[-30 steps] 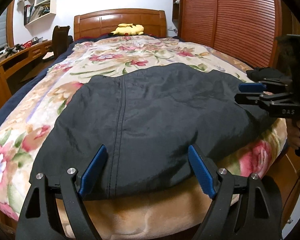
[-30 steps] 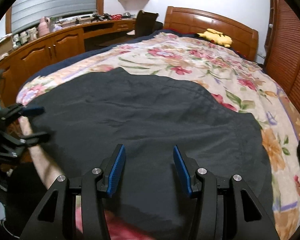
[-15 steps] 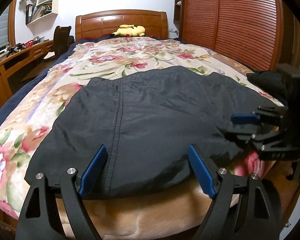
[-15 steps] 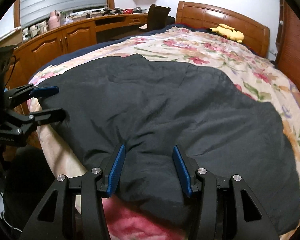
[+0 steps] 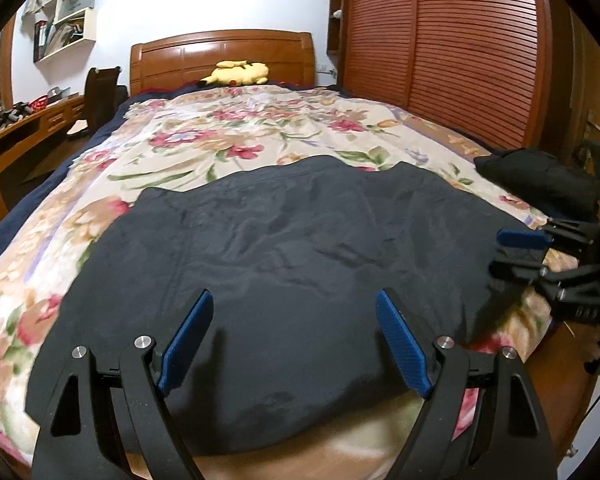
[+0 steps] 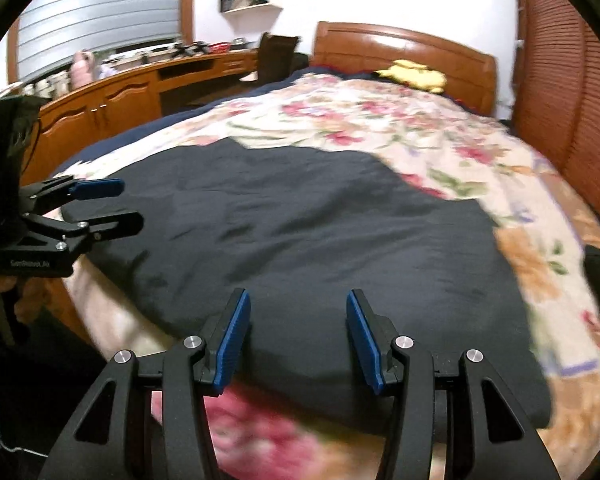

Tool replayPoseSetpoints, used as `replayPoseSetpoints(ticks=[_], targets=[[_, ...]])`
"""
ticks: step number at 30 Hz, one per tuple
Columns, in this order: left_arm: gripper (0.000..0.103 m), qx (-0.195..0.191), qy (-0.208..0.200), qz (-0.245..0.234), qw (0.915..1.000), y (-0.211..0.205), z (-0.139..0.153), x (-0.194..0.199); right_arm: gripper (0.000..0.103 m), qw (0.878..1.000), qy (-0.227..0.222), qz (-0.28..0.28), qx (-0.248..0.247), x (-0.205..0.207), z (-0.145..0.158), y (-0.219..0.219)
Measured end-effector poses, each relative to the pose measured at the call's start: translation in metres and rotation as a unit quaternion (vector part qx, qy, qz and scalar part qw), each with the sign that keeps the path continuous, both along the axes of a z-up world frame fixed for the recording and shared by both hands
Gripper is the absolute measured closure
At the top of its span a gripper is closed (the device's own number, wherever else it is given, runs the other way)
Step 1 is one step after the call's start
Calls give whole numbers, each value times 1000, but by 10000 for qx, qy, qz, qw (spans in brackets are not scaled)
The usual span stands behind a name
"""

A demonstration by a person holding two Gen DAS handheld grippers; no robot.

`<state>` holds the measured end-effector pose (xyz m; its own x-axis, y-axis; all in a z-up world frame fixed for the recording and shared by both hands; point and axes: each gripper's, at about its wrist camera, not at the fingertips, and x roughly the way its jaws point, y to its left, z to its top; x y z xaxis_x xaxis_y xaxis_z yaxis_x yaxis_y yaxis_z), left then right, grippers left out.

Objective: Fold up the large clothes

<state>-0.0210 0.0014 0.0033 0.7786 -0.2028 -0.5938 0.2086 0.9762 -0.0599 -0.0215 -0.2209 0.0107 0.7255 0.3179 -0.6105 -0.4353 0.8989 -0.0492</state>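
Observation:
A large black garment [image 5: 292, 248] lies spread flat across the foot of a floral-covered bed [image 5: 236, 132]; it also shows in the right wrist view [image 6: 320, 240]. My left gripper [image 5: 294, 320] is open and empty, just above the garment's near hem. It shows from the side in the right wrist view [image 6: 112, 206], at the garment's left corner. My right gripper [image 6: 298, 328] is open and empty over the near hem. It shows at the garment's right edge in the left wrist view [image 5: 516, 256].
A second dark clothing bundle [image 5: 536, 180] lies on the bed's right edge. A yellow plush toy [image 5: 236, 74] sits by the wooden headboard [image 5: 220, 56]. A slatted wardrobe [image 5: 460, 40] stands on the right. A wooden desk and cabinets [image 6: 112, 96] run along the left.
Both grippers have dropped lower and closer to the garment's near hem. The right gripper has come down from above the bed to the garment's right edge. Both stay open.

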Motion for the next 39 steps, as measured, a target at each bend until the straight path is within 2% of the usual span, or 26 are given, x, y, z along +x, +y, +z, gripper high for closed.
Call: replayPoseSetpoints(ticks=[2, 5, 7, 9, 15, 22, 25, 28, 32, 37, 39], targets=[[19, 13, 16, -65, 10000, -6, -5, 1, 51, 9997, 39, -231, 4, -1, 2, -18], [19, 35, 67, -99, 9999, -11, -12, 3, 46, 9985, 131, -534, -29, -1, 4, -40], [19, 101, 84, -130, 9998, -15, -19, 2, 44, 9975, 208, -671, 101, -1, 6, -56], [19, 221, 34, -113, 9997, -19, -22, 2, 36, 9963, 192, -838, 68, -3, 10, -65], [19, 436, -142, -88, 9989, -28, -27, -4, 33, 9932, 223, -1139, -126, -4, 13, -77], [19, 240, -187, -74, 9995, -21, -30, -4, 32, 9861, 358, -1620, -63, 2, 2, -88], [19, 223, -192, -80, 9995, -21, -31, -4, 21, 9830, 417, -1786, 52, 4, -5, -91], [18, 243, -192, -88, 9995, -21, -32, -3, 19, 9826, 528, -1778, 82, 12, -14, -89], [18, 238, -193, -87, 9995, -21, -33, -3, 10, 9786, 756, -1863, 439, 21, -25, -98], [17, 255, -185, -70, 9995, -22, -34, 0, 10, 9805, 834, -1720, 457, 24, -31, -98], [17, 269, -186, -55, 9995, -23, -35, 0, 16, 9809, 861, -1653, 552, 25, -32, -100]])
